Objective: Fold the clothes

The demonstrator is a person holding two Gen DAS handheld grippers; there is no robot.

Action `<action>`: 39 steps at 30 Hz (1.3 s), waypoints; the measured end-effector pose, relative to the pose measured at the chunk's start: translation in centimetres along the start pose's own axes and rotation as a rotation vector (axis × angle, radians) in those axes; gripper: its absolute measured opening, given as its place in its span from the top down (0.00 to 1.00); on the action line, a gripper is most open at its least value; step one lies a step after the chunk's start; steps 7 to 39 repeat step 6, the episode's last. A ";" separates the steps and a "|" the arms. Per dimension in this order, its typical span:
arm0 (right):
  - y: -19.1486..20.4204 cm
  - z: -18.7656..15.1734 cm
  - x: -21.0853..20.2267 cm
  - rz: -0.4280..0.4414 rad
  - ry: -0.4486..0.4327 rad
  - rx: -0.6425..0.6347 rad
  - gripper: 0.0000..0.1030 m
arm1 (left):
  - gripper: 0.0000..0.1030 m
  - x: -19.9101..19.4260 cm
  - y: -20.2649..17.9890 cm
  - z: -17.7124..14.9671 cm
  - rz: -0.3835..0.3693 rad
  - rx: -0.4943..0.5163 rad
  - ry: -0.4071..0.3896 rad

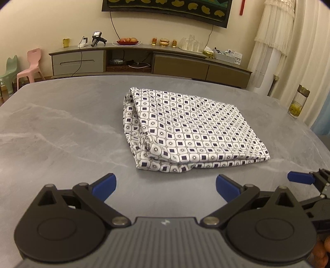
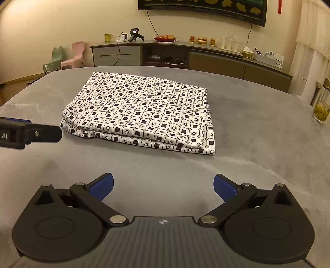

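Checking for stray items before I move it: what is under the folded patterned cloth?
The folded cloth lies flat on the grey table; only tabletop shows around its edges. Whatever sits beneath or between its layers is covered.

A grey marbled table [image 1: 61, 127] fills the near ground. Beyond it a long low sideboard [image 1: 144, 59] runs along the cream far wall [image 1: 51, 20] — grey drawers at the left, an open shelf in the middle, brown doors to the right. On top stand a fruit plate [image 1: 126, 42], upturned glasses [image 1: 190, 43] and a tissue box [image 1: 208, 53]. A dark-framed picture [image 1: 169, 8] hangs above. Far left, two small plastic chairs — pink [image 1: 31, 66] and green [image 1: 9, 72]. Cream ruffled curtains [image 1: 274, 26] hang at the right; the light is warm.
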State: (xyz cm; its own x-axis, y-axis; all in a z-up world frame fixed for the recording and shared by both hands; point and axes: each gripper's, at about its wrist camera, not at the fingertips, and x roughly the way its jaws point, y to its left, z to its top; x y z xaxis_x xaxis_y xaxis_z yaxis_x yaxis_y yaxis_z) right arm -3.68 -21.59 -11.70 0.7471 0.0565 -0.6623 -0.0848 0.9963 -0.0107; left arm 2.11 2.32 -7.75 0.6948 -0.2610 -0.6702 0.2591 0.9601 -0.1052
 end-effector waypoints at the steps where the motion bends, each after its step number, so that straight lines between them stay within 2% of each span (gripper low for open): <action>1: 0.0 0.0 0.0 0.000 0.000 0.000 0.01 | 0.00 0.0 -0.1 -0.2 0.002 0.003 0.002; 6: -0.1 0.0 0.0 0.002 -0.003 0.001 0.01 | 0.00 -0.2 -0.6 -0.9 0.017 0.030 0.003; 39: -0.1 0.0 0.0 0.002 -0.003 0.001 0.01 | 0.00 -0.2 -0.6 -0.9 0.017 0.030 0.003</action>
